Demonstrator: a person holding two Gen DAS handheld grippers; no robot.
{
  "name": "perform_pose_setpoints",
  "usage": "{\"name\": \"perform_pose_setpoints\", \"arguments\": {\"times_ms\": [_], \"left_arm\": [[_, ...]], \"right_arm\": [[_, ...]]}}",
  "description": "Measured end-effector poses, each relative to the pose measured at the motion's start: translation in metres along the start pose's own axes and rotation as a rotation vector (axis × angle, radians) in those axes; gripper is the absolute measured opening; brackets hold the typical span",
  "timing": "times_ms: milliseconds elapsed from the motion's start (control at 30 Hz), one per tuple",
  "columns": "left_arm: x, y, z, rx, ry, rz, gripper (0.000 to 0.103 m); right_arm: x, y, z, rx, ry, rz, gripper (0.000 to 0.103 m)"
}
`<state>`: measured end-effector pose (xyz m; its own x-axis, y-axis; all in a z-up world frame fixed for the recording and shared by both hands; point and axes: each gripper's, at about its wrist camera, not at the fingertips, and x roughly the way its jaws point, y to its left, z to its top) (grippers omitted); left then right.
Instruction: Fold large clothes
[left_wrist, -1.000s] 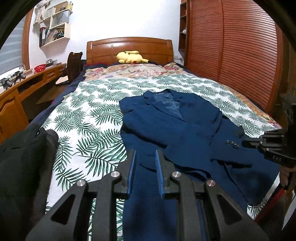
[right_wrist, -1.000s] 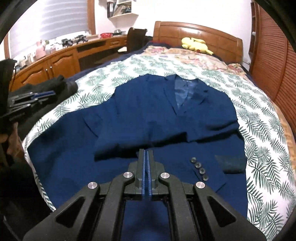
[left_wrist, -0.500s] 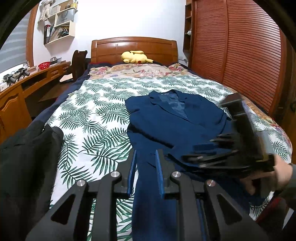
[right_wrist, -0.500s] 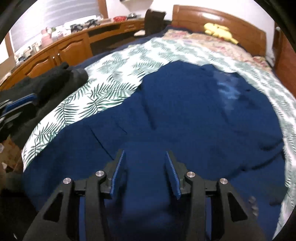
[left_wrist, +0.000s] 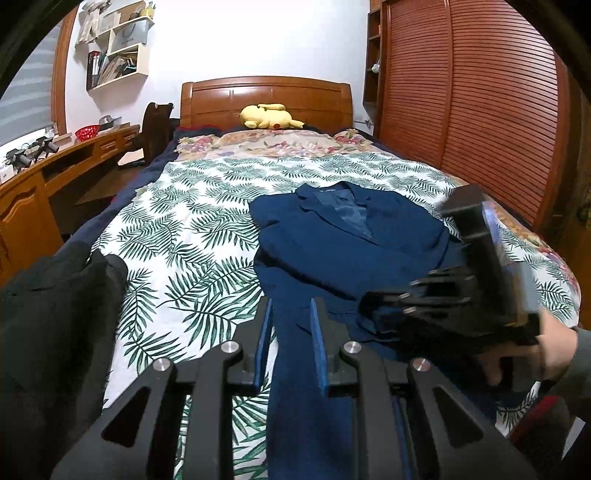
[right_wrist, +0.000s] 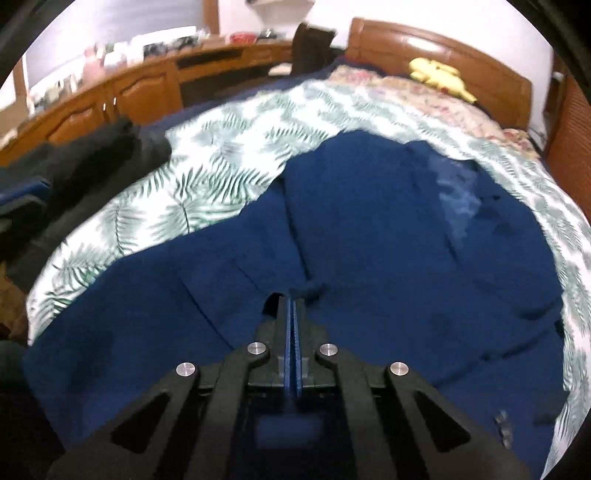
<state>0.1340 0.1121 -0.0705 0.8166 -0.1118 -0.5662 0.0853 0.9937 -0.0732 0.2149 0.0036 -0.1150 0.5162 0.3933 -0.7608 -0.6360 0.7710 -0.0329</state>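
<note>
Blazer (right_wrist: 369, 240) in right claw (right_wrist: 291, 306)

Black claw (left_wrist: 290, 339), blue pads (left_wrist: 263, 343), silver screws.

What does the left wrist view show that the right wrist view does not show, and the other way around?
Only the left wrist view shows the open left gripper, the wall shelf, the wooden wardrobe doors, and the right gripper seen from outside, in a hand.

Only the right wrist view shows the right gripper with its jaws together at a raised fold of the cloth; whether it pinches the cloth I cannot tell.

Both show the blue jacket on the leaf-print bedcover, the yellow plush toy, the desk and dark clothes.
</note>
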Motion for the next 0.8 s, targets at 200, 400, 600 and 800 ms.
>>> {"name": "perform_pose_setpoints", "arguments": {"times_ms": [200,400,600,800], "left_arm": [[0.001,-0.005,0.000,0.010,0.002,-0.008,0.018],[0.003,-0.011,0.002,0.015,0.003,-0.020,0.018],[0.011,-0.032,0.003,0.045,0.013,-0.068,0.018],[0.021,-0.068,0.004,0.103,0.040,-0.155,0.018]], "right_arm": [[-0.067,-0.035,-0.036,0.074,-0.092,-0.055,0.000],[-0.122,-0.066,-0.086,0.170,-0.116,-0.092,0.000],[-0.148,-0.070,-0.132,0.216,-0.080,-0.097,0.000],[-0.146,-0.056,-0.157,0.211,-0.023,-0.072,0.000]]}}
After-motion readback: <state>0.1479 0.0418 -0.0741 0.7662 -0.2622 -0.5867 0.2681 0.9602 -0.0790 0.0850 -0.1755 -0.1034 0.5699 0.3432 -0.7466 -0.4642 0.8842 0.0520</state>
